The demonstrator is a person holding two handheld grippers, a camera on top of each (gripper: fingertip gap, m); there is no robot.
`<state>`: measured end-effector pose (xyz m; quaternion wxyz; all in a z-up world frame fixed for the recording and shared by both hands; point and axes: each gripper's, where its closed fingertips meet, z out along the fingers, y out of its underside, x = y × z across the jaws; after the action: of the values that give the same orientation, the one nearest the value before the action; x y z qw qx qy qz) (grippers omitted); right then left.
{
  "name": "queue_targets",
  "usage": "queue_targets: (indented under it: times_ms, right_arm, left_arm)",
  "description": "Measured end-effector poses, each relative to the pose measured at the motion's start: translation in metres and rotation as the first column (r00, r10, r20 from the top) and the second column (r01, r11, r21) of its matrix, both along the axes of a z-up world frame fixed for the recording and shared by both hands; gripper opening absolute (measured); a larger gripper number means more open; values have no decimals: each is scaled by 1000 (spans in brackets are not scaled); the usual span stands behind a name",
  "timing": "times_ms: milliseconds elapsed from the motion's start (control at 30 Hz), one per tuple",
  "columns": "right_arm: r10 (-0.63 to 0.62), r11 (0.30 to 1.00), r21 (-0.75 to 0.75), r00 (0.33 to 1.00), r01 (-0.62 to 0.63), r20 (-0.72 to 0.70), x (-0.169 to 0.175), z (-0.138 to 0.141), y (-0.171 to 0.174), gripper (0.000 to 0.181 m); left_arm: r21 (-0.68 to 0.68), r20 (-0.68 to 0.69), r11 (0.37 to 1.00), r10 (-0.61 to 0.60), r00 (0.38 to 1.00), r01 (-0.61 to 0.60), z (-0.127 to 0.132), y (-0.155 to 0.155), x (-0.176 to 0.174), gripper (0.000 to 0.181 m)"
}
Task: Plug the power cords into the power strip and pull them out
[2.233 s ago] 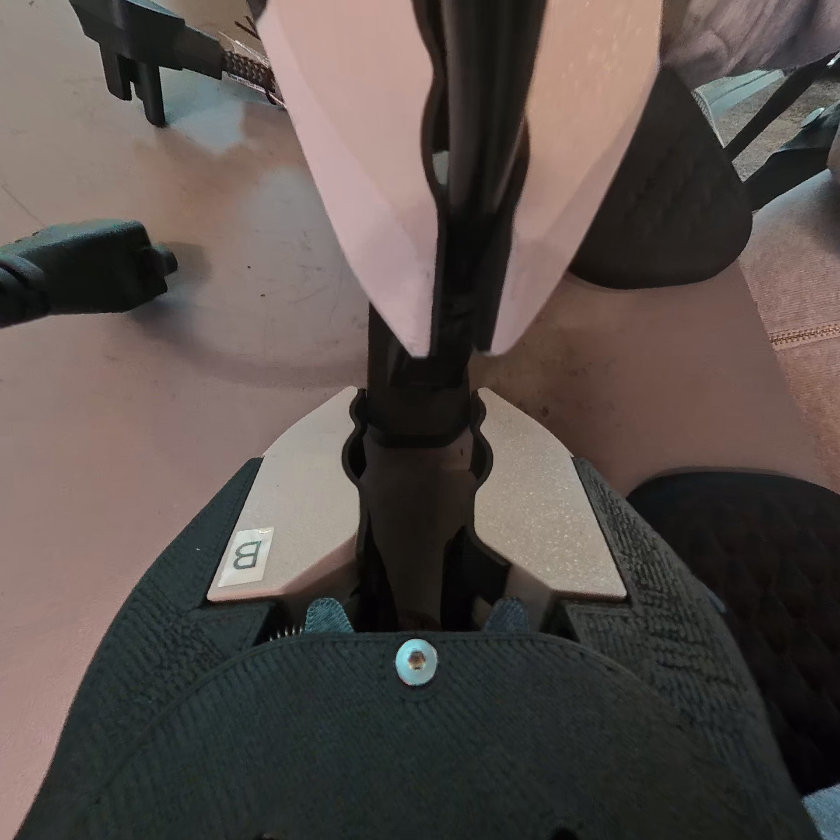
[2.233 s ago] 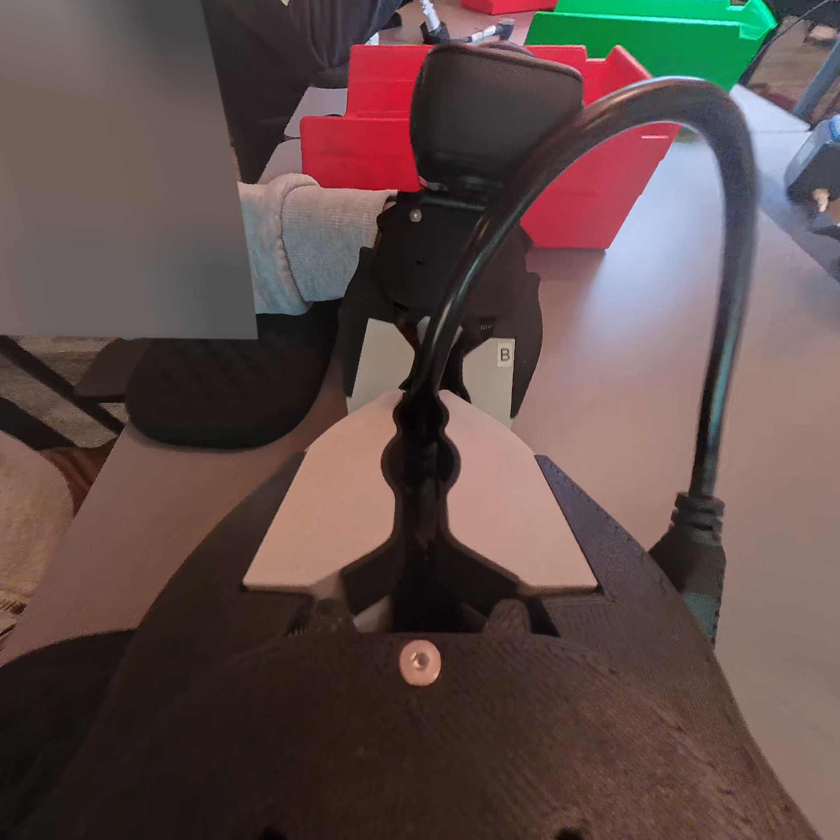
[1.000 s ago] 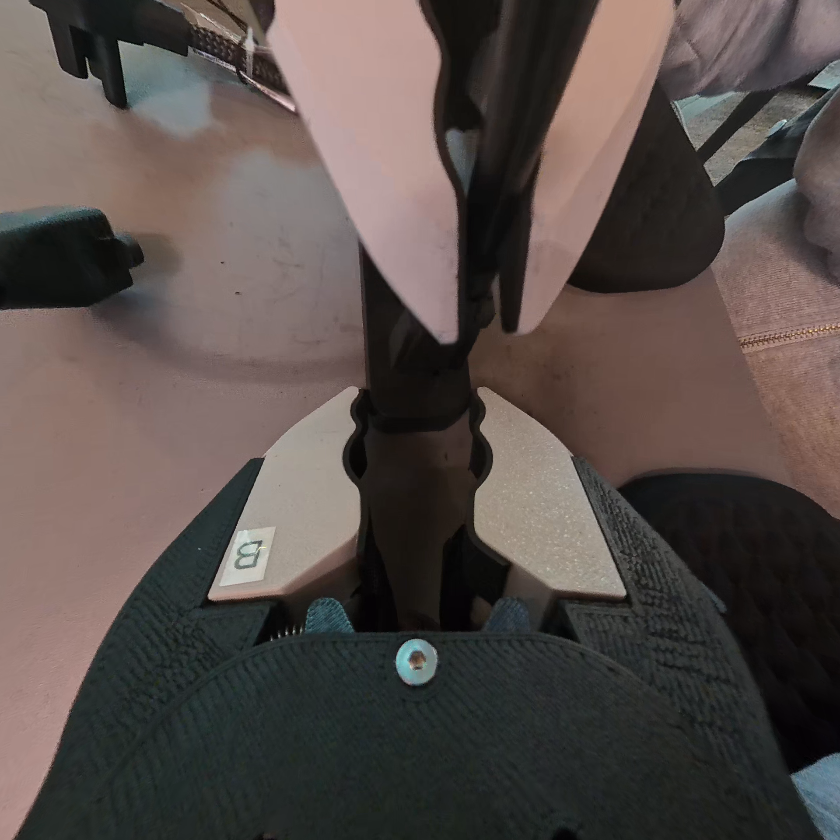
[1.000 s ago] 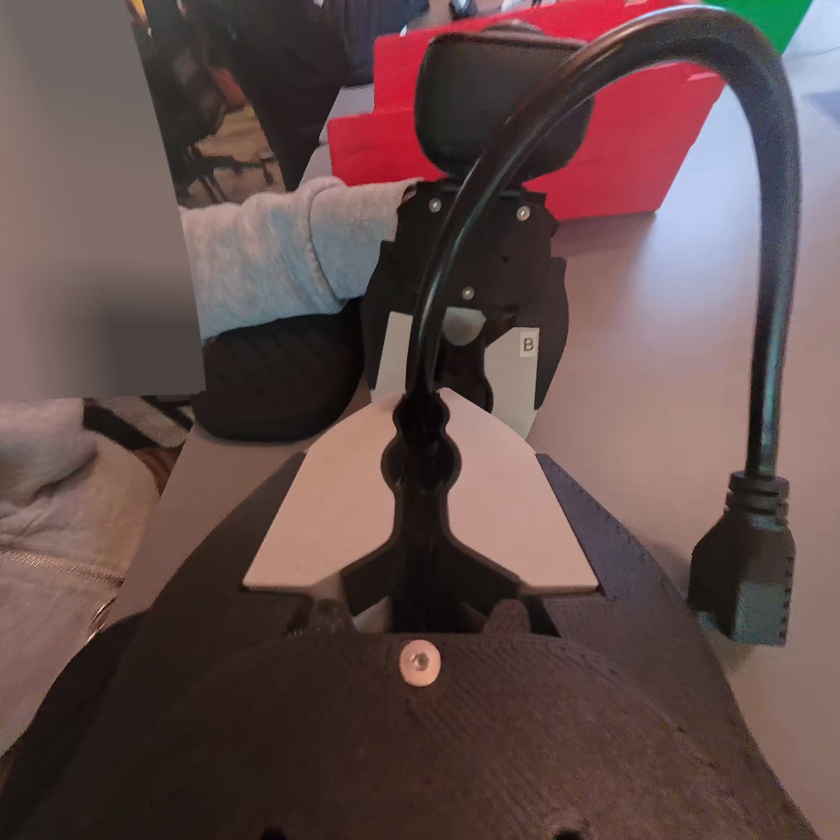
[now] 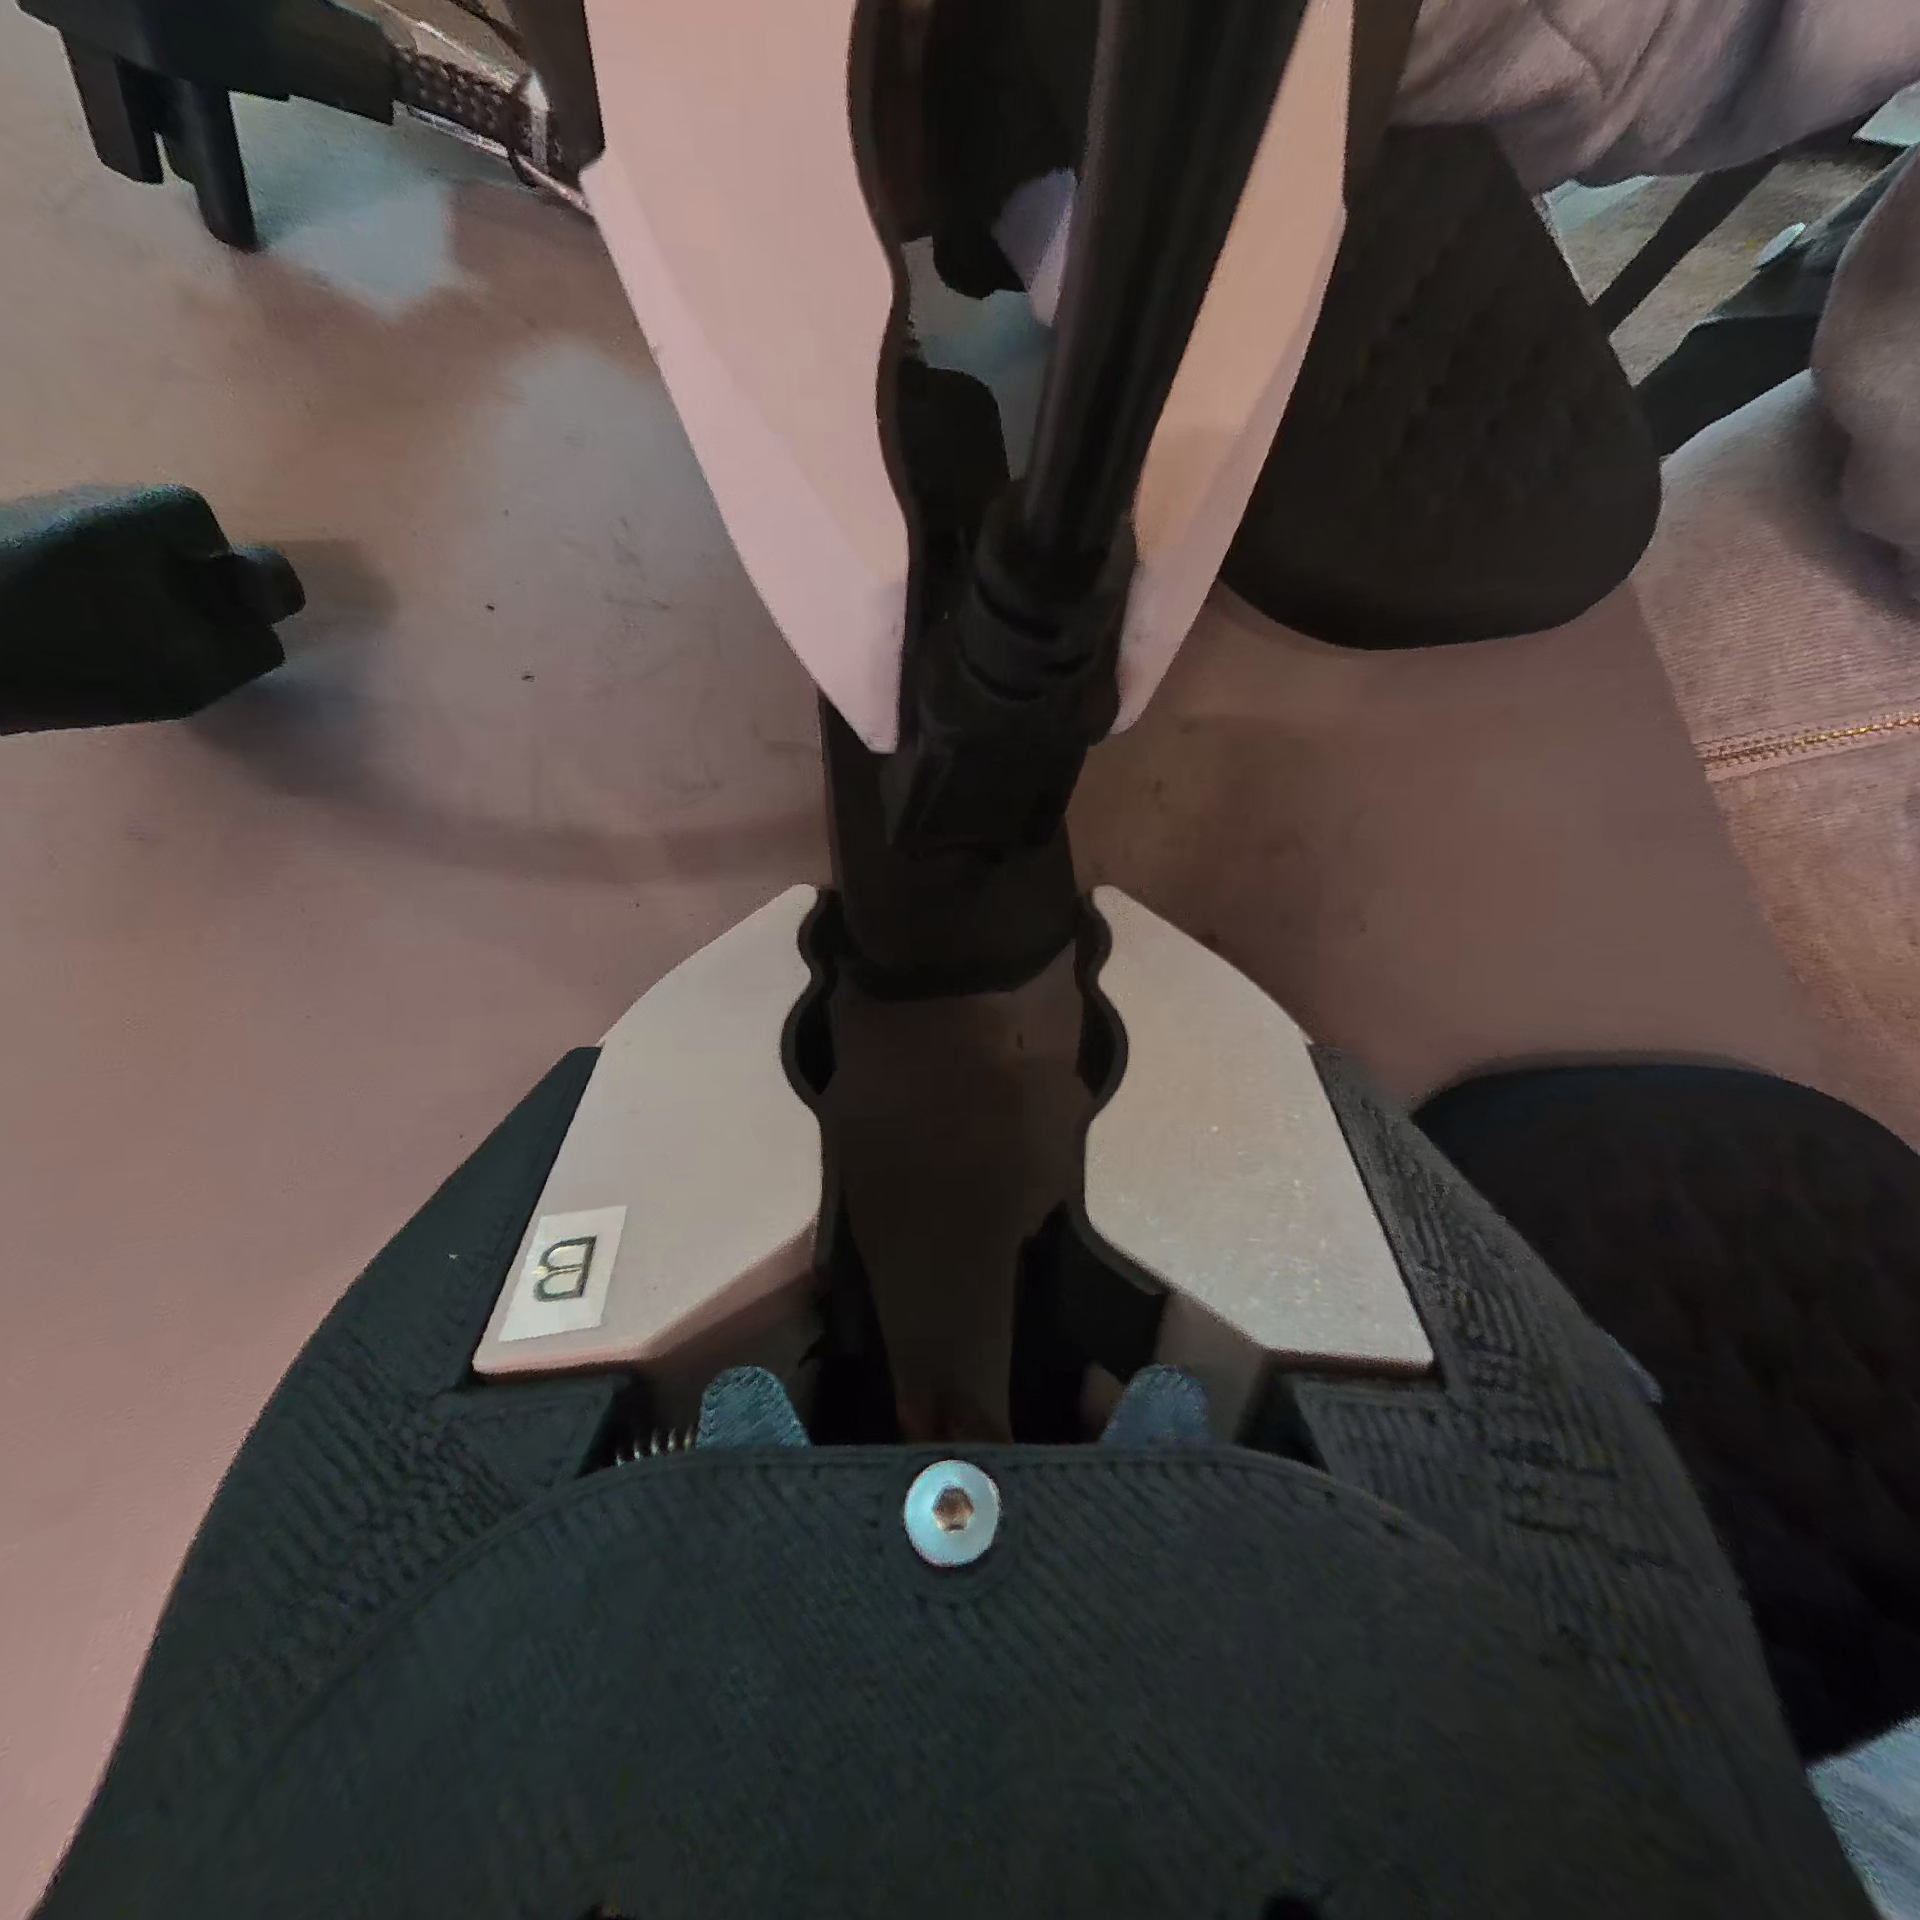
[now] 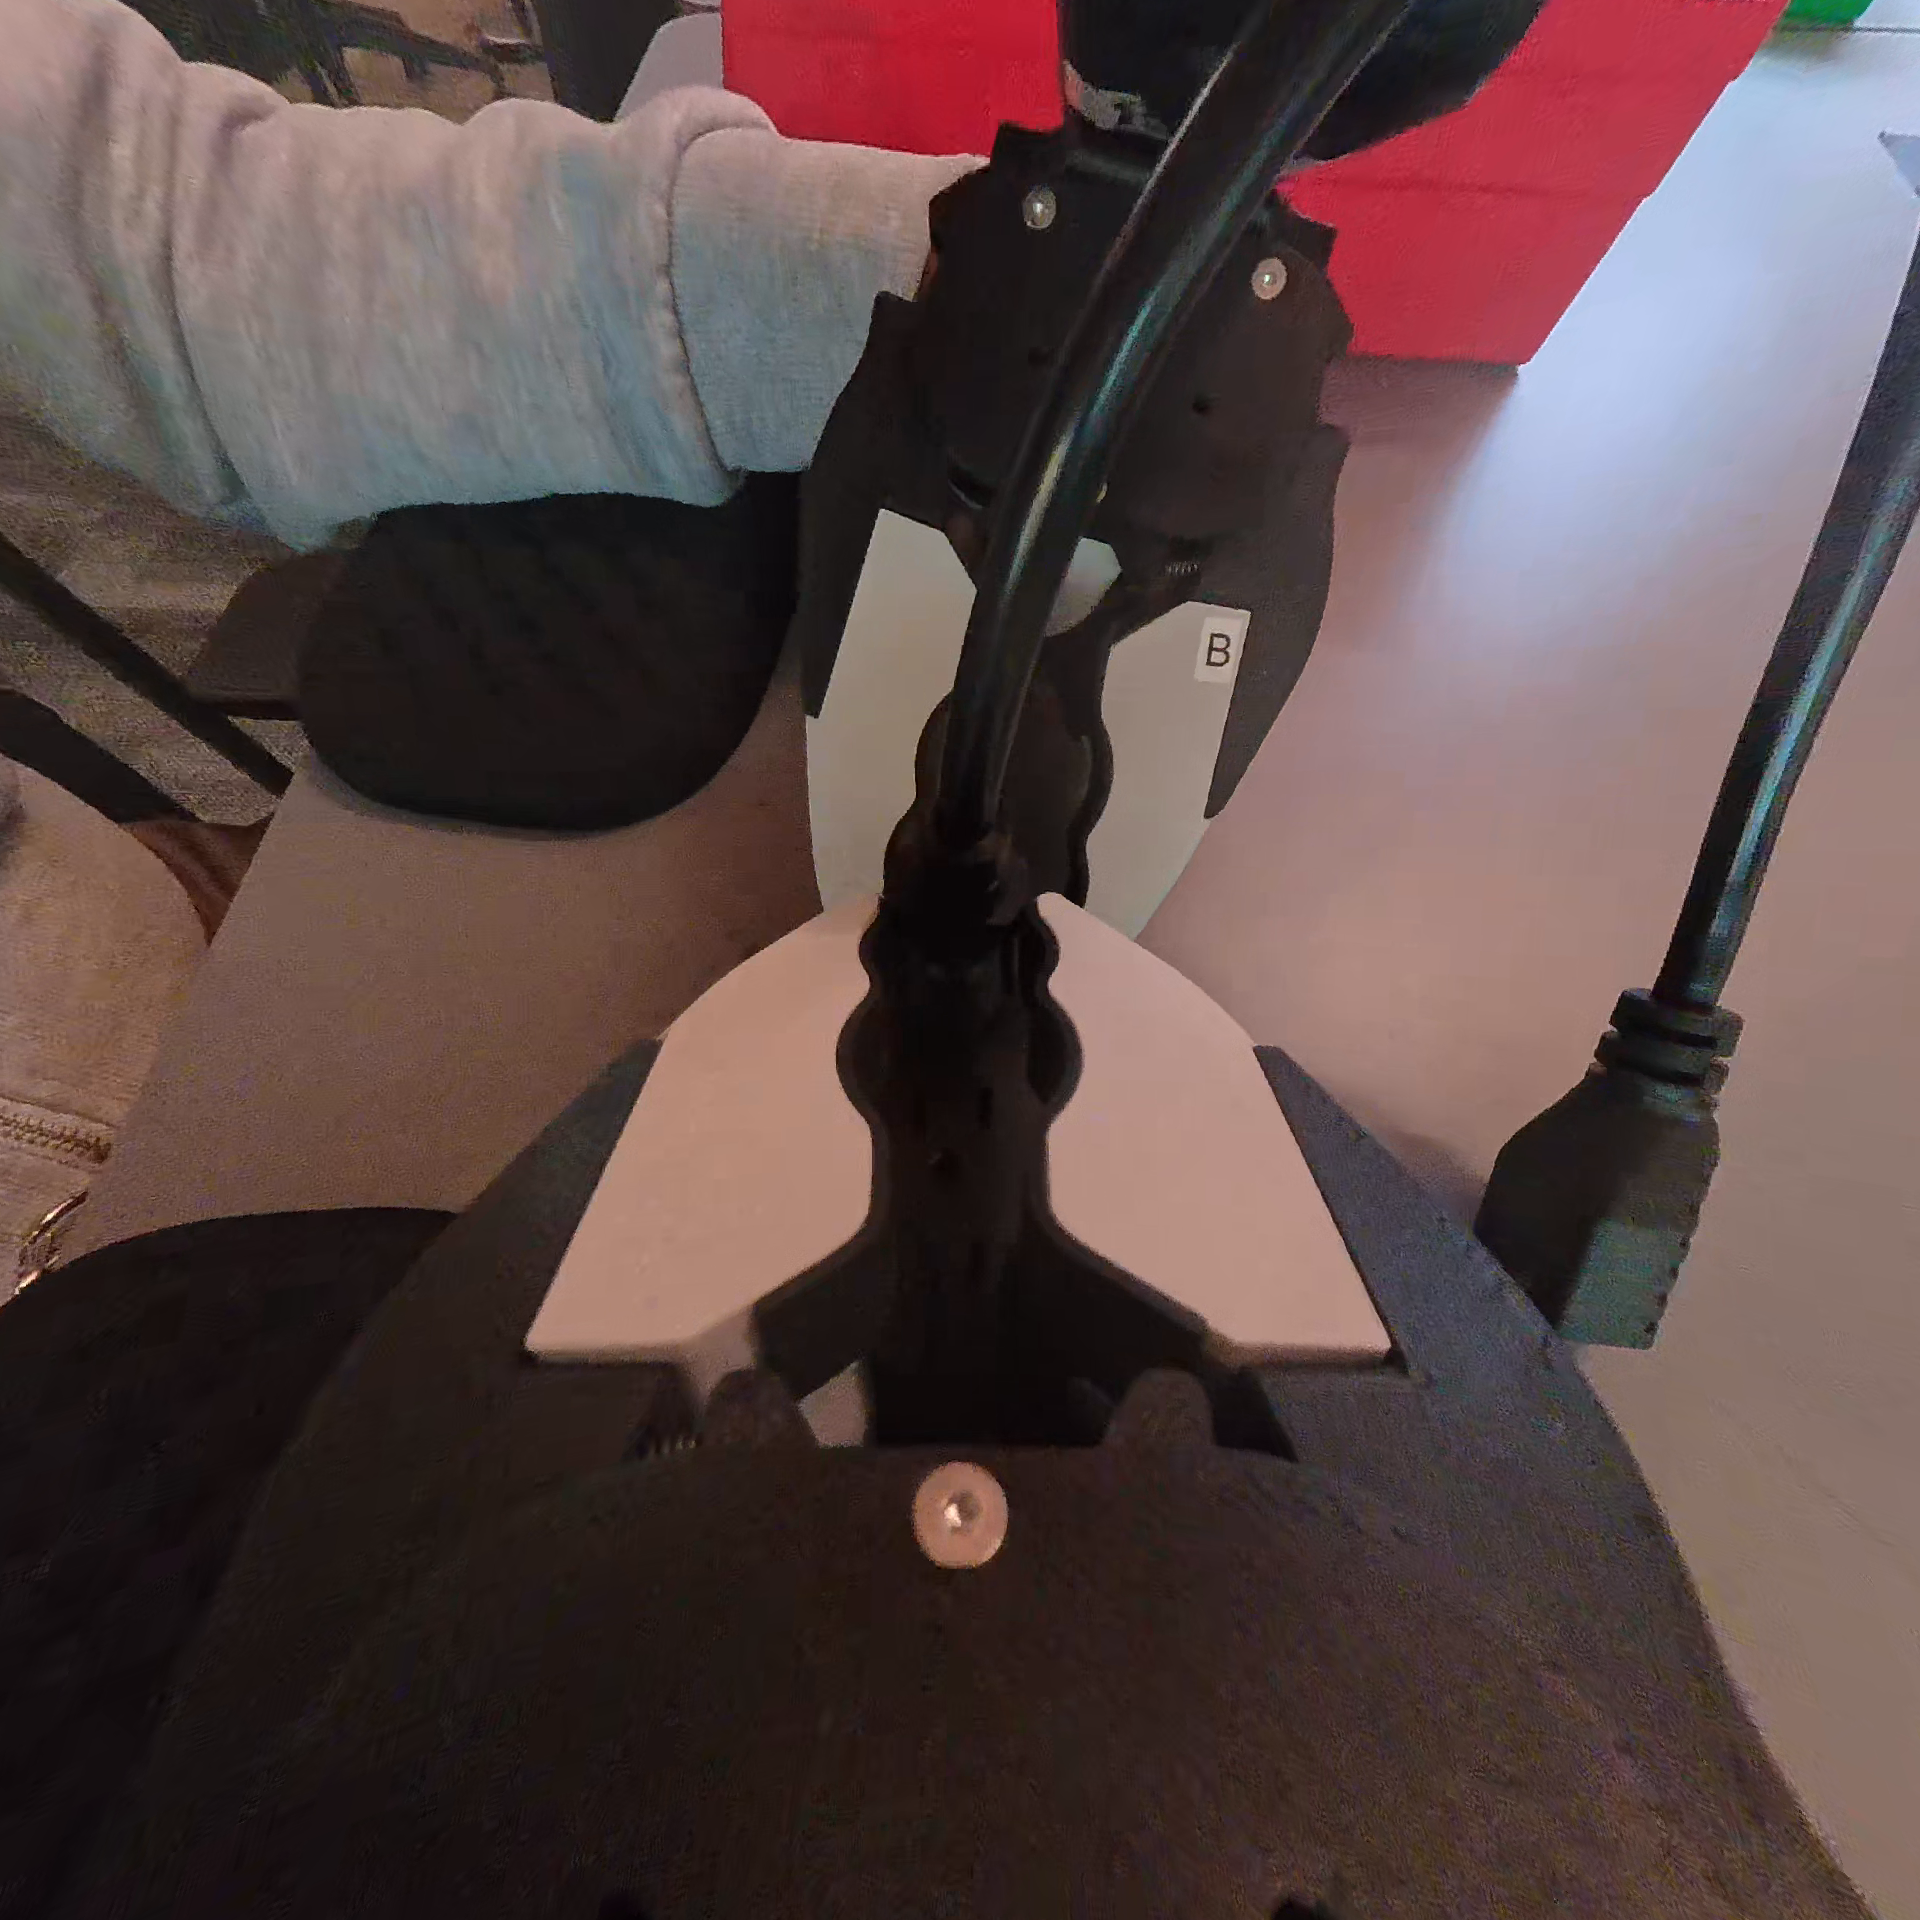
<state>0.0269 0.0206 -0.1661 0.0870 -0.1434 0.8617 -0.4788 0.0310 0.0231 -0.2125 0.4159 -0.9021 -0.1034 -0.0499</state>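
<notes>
My left gripper (image 5: 951, 925) is shut on the black plug (image 5: 951, 883) at one end of a power cord. My right gripper (image 6: 956, 914) faces it tip to tip and is shut on the ribbed neck of the cord (image 6: 951, 883) just behind that plug. It also shows in the left wrist view (image 5: 1003, 717), coming in from above. The cord (image 6: 1101, 343) arcs up past the left gripper's body (image 6: 1132, 343) and comes down at the right to a black connector (image 6: 1600, 1195) by the table. No power strip shows in either view.
Another black plug (image 5: 125, 613) lies at the left on the table (image 5: 416, 935), and a black part with a braided cable (image 5: 156, 94) lies at the far left. Black chair armrests (image 5: 1444, 436) (image 6: 530, 655) sit at the table edge. A red bin (image 6: 1507, 208) stands behind. A grey sleeve (image 6: 416, 281) reaches in.
The two grippers have come closer together. My right gripper's jaws stand a little wider, now around the ribbed neck instead of the thin cord. The hanging connector has swung out to the right.
</notes>
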Motion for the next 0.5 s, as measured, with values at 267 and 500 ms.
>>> queue_targets:
  times_ms: [267,500]
  right_arm:
    - [-45,996,73,998,48,-45,0,-3,0,24]
    - [-111,964,240,994,114,-25,0,-18,2,28]
  left_arm:
    - [0,4,1000,11,1000,-11,0,1,-1,44]
    - [1,8,1000,13,1000,-13,0,2,-1,45]
